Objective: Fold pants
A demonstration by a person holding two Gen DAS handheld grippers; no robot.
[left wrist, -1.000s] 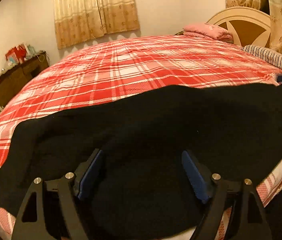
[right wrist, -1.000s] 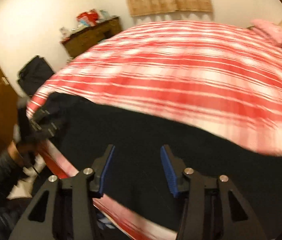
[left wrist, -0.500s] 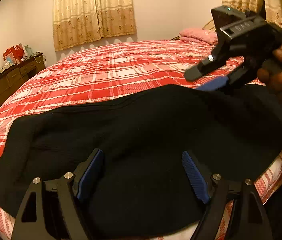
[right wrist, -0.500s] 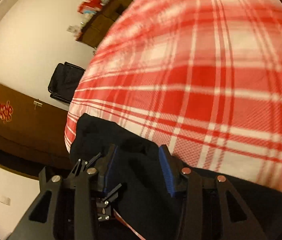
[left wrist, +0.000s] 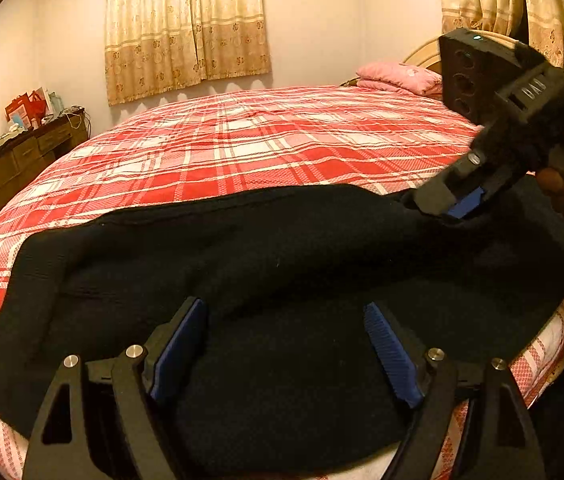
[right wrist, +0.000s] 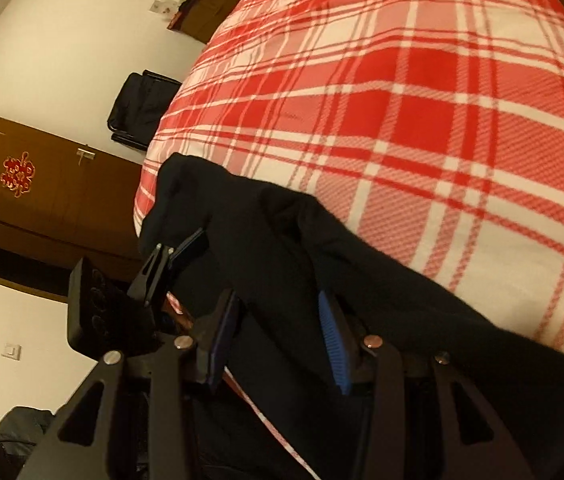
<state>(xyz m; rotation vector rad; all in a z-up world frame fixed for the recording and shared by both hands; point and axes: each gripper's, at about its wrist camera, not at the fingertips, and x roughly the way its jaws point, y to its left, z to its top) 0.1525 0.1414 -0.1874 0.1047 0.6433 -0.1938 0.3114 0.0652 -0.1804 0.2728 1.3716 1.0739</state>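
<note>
Black pants [left wrist: 282,264] lie spread along the near edge of the bed with the red plaid cover [left wrist: 266,140]. My left gripper [left wrist: 282,348] is open, low over the pants' near part, its blue pads [left wrist: 178,344] wide apart. My right gripper [right wrist: 278,332] is open with a raised fold of the pants [right wrist: 321,264] lying between its pads. In the left wrist view the right gripper [left wrist: 453,204] sits at the pants' right end, held by a hand. In the right wrist view the left gripper [right wrist: 178,252] shows at the pants' far end.
A pink pillow [left wrist: 397,76] and a cream headboard [left wrist: 421,56] are at the far right. A wooden dresser [left wrist: 26,152] stands at the left wall, curtains [left wrist: 186,28] behind. A brown door [right wrist: 42,196] and a black bag [right wrist: 142,108] are beside the bed.
My right gripper swung over and down onto the pants' right end, and cloth now lies between its pads. My left gripper stayed open over the pants.
</note>
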